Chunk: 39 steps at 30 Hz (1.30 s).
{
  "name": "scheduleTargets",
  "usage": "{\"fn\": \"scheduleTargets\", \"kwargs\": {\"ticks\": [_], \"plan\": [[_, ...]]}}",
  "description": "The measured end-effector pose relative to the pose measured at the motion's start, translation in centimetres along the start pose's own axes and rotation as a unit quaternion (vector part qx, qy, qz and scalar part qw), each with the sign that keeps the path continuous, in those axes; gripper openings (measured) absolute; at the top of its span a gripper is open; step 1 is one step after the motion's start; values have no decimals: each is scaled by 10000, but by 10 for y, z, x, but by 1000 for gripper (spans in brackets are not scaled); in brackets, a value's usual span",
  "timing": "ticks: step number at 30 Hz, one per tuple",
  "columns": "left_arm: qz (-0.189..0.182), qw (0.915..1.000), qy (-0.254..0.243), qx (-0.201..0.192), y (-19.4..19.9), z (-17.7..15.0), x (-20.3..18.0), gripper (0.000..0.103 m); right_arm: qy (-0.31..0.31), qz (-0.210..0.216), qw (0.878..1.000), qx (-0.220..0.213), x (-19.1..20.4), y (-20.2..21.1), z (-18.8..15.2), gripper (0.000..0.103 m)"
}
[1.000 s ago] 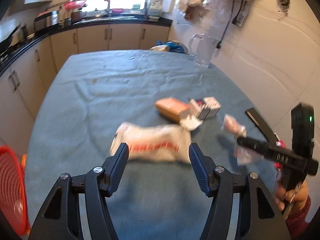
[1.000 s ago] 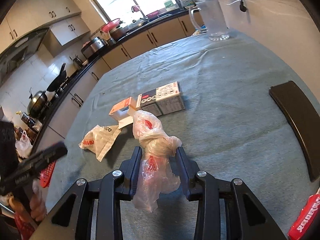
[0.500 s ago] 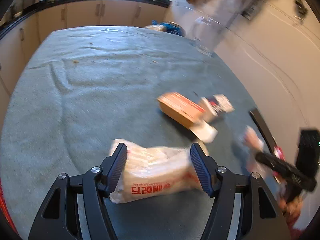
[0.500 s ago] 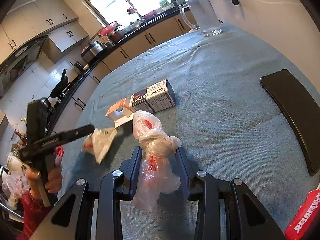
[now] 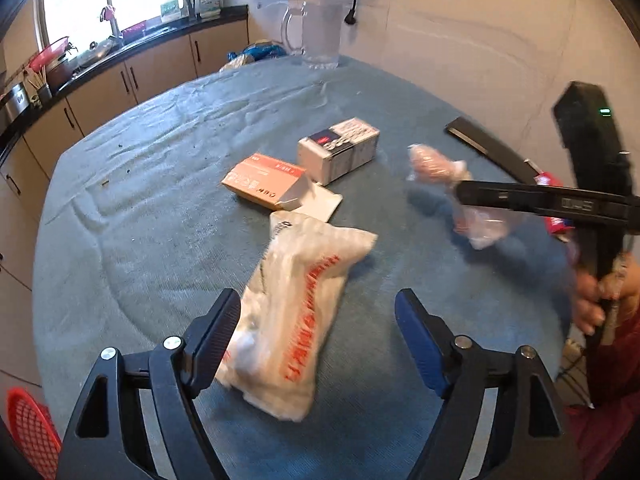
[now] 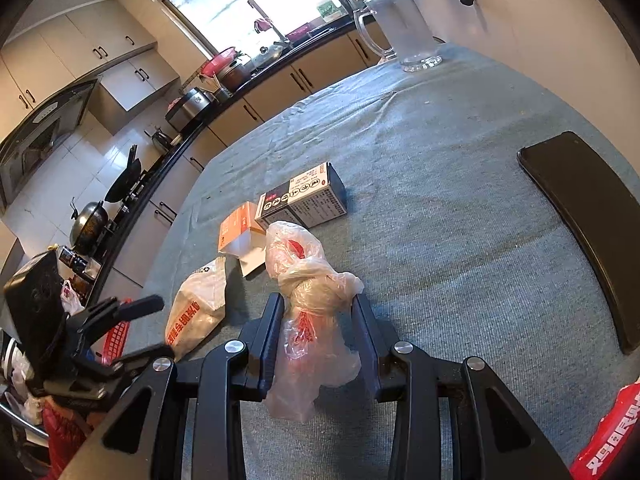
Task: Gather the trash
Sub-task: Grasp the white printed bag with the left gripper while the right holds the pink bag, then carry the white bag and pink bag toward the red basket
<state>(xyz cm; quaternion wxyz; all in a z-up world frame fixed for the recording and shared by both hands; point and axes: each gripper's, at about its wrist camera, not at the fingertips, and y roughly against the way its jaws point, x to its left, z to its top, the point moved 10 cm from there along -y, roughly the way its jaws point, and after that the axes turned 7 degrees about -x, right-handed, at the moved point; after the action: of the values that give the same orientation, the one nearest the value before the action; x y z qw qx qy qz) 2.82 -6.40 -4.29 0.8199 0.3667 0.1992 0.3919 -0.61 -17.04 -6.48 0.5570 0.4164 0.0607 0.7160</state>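
Observation:
A white plastic bag (image 5: 304,300) with red print lies on the table between the fingers of my left gripper (image 5: 316,320), whose jaws are opening. The left finger is at the bag's edge and the right finger stands clear of it. My right gripper (image 6: 318,320) is shut on a knotted clear plastic bag (image 6: 316,292) with red marks, held just above the cloth. The left wrist view shows that gripper (image 5: 464,194) and its bag (image 5: 436,164) at the right. Beyond lie an orange carton (image 5: 260,180) and a white and dark box (image 5: 340,150).
A grey-blue cloth covers the table (image 5: 160,208). A glass jug (image 6: 404,28) stands at the far edge and a flat black object (image 6: 588,224) lies at the right. A red packet (image 6: 604,440) is at the near right, a red basket (image 5: 28,432) below the table's left edge.
My left gripper has come down over the white bag and rolled, so the bag now runs lengthwise between wider jaws. The right gripper has kept still with its bag.

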Motion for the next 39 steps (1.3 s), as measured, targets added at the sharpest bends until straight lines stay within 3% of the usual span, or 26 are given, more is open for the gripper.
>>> {"fn": "scheduleTargets", "kwargs": {"ticks": [6,9,18,26,39], "plan": [[157,9994,138,288,-28,-5,15,78,10,-4,10000,-9,0,3,1,38],[241,9990,250,276,-33,-8,19,66,23,7,10000,-9,2,3,0,38],[574,9961,630,-245,-5,-17,20,53,143,81,9998,57,16,-3,-5,38],[812,9857,1263,-765,31,-26,30,53,423,173,9988,157,42,-13,-17,38],[1123,9746,1587,-1115,64,-44,46,53,848,290,9954,331,90,-27,-37,38]]}}
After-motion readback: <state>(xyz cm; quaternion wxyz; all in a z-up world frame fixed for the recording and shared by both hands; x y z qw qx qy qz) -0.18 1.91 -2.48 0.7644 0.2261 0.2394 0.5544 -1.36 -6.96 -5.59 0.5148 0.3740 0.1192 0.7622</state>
